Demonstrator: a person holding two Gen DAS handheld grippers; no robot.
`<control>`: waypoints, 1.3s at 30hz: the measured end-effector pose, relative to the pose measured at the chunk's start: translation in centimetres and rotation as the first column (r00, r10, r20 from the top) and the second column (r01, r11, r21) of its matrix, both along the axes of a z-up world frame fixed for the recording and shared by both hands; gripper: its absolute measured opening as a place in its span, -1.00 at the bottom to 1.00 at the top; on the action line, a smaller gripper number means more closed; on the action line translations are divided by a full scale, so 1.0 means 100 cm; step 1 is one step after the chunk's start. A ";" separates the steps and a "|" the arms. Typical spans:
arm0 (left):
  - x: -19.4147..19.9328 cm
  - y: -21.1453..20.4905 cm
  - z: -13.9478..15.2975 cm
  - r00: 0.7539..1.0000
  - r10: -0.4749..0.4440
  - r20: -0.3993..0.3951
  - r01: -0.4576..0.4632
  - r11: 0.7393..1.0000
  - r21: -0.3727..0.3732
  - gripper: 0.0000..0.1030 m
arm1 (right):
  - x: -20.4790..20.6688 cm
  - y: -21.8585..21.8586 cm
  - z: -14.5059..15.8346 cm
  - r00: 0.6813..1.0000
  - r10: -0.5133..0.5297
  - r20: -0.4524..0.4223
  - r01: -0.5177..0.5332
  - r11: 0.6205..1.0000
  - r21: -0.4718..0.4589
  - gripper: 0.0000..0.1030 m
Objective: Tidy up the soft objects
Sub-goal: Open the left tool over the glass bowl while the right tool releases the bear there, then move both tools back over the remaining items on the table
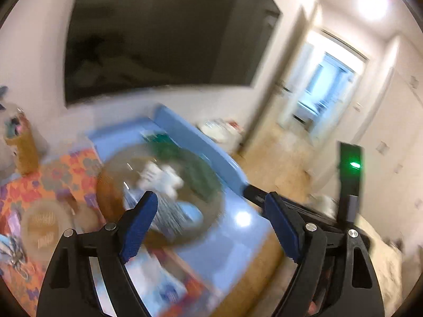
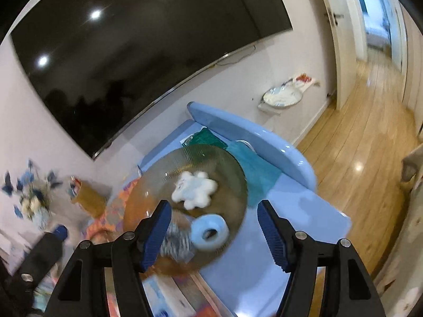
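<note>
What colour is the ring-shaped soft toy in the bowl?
Light blue ring toy; clearest in the right wrist view.

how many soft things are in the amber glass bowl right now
3 that show. A white cloud-shaped plush lies near the middle of the amber glass bowl, a light blue ring at its near rim, and a grey striped piece left of the ring. More may be hidden.

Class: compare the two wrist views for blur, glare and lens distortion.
Left wrist view: strong motion blur smears the amber ribbed glass bowl; the doorway is overexposed. Right wrist view: sharper, the white cloud-shaped soft toy reads clearly; ceiling lights glare on the dark wall-mounted screen. Both bend straight edges.
</note>
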State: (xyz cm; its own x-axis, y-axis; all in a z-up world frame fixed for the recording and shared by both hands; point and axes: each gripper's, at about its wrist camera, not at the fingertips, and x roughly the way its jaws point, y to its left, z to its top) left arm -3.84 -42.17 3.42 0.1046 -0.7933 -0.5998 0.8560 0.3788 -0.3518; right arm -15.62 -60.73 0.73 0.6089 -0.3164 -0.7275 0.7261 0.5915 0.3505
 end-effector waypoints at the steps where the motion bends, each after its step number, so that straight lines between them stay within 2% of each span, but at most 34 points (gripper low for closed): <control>1: -0.005 0.010 0.003 0.999 -0.042 -0.028 0.041 0.999 -0.011 0.59 | -0.005 0.010 0.003 1.000 0.008 -0.011 -0.008 1.000 -0.025 0.28; 3: -0.015 0.039 0.014 0.997 -0.075 -0.025 0.074 0.997 -0.027 0.59 | -0.013 0.030 0.008 0.999 0.044 -0.016 -0.045 0.997 -0.055 0.29; 5: -0.021 0.074 0.024 0.998 -0.054 0.028 0.055 0.998 -0.035 0.59 | -0.019 0.053 0.010 0.996 0.077 -0.035 -0.080 0.994 -0.079 0.29; 8: -0.018 0.126 0.028 0.998 -0.011 0.058 0.013 0.999 -0.041 0.59 | -0.026 0.088 0.007 0.991 0.120 -0.056 -0.125 0.987 -0.103 0.29; 13: 0.012 0.211 0.032 0.986 0.142 0.087 -0.143 0.990 -0.002 0.59 | -0.019 0.143 -0.006 0.968 0.243 -0.070 -0.249 0.964 -0.089 0.29; 16: 0.032 0.270 0.052 0.938 0.291 0.186 -0.294 0.956 -0.010 0.59 | 0.006 0.181 0.002 0.933 0.345 -0.102 -0.356 0.925 -0.132 0.29; 17: 0.037 0.294 0.060 0.902 0.358 0.240 -0.362 0.932 -0.031 0.60 | 0.015 0.195 0.007 0.920 0.378 -0.100 -0.390 0.907 -0.156 0.29; 19: 0.045 0.323 0.063 0.861 0.416 0.292 -0.423 0.905 -0.043 0.79 | 0.034 0.228 0.020 0.889 0.450 -0.079 -0.456 0.864 -0.214 0.33; 21: 0.054 0.350 0.054 0.847 0.449 0.285 -0.460 0.887 -0.031 0.81 | 0.054 0.259 0.026 0.855 0.515 -0.053 -0.511 0.824 -0.244 0.68; 23: 0.066 0.373 0.039 0.842 0.482 0.243 -0.491 0.871 -0.026 0.81 | 0.080 0.289 0.025 0.823 0.566 -0.055 -0.559 0.787 -0.262 0.68; 25: 0.078 0.386 0.027 0.828 0.514 0.223 -0.524 0.851 -0.014 0.81 | 0.108 0.317 0.021 0.783 0.614 -0.095 -0.615 0.744 -0.262 0.68; 29: 0.103 0.408 -0.007 0.758 0.597 0.264 -0.618 0.786 -0.001 0.81 | 0.143 0.356 0.013 0.736 0.670 -0.096 -0.666 0.692 -0.279 0.68; 31: 0.118 0.411 -0.036 0.728 0.617 0.300 -0.653 0.756 0.030 0.81 | 0.157 0.375 0.000 0.730 0.676 -0.104 -0.671 0.679 -0.297 0.68; 33: 0.131 0.409 -0.067 0.724 0.620 0.302 -0.668 0.740 0.081 0.81 | 0.169 0.390 -0.020 0.728 0.673 -0.128 -0.674 0.670 -0.313 0.68; 35: 0.141 0.408 -0.097 0.732 0.617 0.290 -0.667 0.736 0.115 0.81 | 0.182 0.398 -0.045 0.745 0.642 -0.183 -0.662 0.676 -0.323 0.68; 37: 0.157 0.406 -0.127 0.733 0.622 0.276 -0.673 0.723 0.158 0.81 | 0.189 0.397 -0.066 0.763 0.609 -0.215 -0.644 0.693 -0.323 0.68; 39: 0.167 0.407 -0.145 0.738 0.625 0.254 -0.671 0.719 0.181 0.81 | 0.193 0.383 -0.088 0.797 0.567 -0.206 -0.603 0.741 -0.295 0.63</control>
State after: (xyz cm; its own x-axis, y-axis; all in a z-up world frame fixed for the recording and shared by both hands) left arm 12.84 -1.49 -11.13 0.6513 -0.3225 -0.6868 0.4017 0.9145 -0.0485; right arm 3.65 -22.44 -8.03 0.6870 -0.1507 -0.7108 0.2171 0.9761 0.0029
